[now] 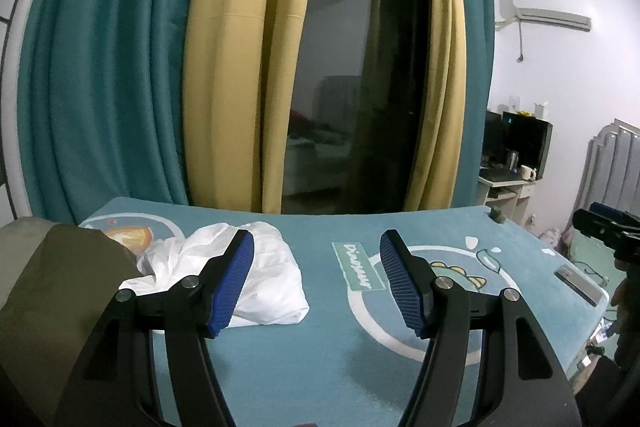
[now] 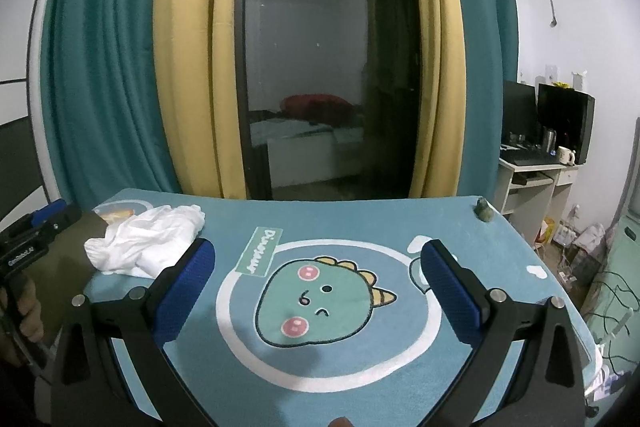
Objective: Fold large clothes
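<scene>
Toward the far left corner of the counter [image 2: 360, 367] lay a white garment [image 1: 256, 279], crumpled into a loose heap, not flat and not squared. Its cloth was thin and full of soft creases, with one rounded lobe bulging toward the counter's middle and a twisted part running back to the left edge. Just beside it on that edge sat an olive-brown cloth [image 1: 68, 291], touching or overlapping the white one; I could not tell which.

I held my left gripper [image 1: 316, 283] above the near left part of the counter, its blue pads spread wide with nothing between them, one pad lined up in front of the heap. My right gripper [image 2: 316, 291] hung over the middle, above the dinosaur printed on the mat, likewise spread and empty.

My judgement was that both stood wide so as to be ready for a hem or corner. Whether the heap awaited folding or the folding lay elsewhere, this view did not settle.
</scene>
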`<action>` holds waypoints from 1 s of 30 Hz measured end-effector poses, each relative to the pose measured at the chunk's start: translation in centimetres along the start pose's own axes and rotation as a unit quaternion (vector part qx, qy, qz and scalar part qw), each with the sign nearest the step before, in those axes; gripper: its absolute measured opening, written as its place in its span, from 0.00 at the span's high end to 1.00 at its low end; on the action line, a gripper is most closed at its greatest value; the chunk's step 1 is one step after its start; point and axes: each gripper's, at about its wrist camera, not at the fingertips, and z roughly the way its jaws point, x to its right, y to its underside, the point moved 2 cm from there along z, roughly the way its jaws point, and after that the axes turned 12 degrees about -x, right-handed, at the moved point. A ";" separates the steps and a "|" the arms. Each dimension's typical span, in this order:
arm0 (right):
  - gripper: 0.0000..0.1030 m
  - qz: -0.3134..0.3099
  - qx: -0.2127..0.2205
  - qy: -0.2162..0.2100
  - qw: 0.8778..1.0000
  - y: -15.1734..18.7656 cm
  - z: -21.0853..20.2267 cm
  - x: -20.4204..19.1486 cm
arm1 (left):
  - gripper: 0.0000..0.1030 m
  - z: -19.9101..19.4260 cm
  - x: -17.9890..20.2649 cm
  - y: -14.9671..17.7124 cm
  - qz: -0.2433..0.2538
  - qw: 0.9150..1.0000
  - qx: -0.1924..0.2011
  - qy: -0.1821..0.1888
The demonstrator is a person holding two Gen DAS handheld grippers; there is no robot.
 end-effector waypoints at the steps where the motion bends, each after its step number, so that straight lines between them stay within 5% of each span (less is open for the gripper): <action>1: 0.01 0.001 -0.001 0.001 1.000 0.0 0.1 0.1 | 0.33 0.1 0.0 0.0 0.000 1.000 -0.001 0.000; 30: 0.01 0.005 -0.014 0.003 1.000 -0.4 0.7 1.2 | 0.33 0.2 0.6 -0.1 -0.007 1.000 -0.007 -0.010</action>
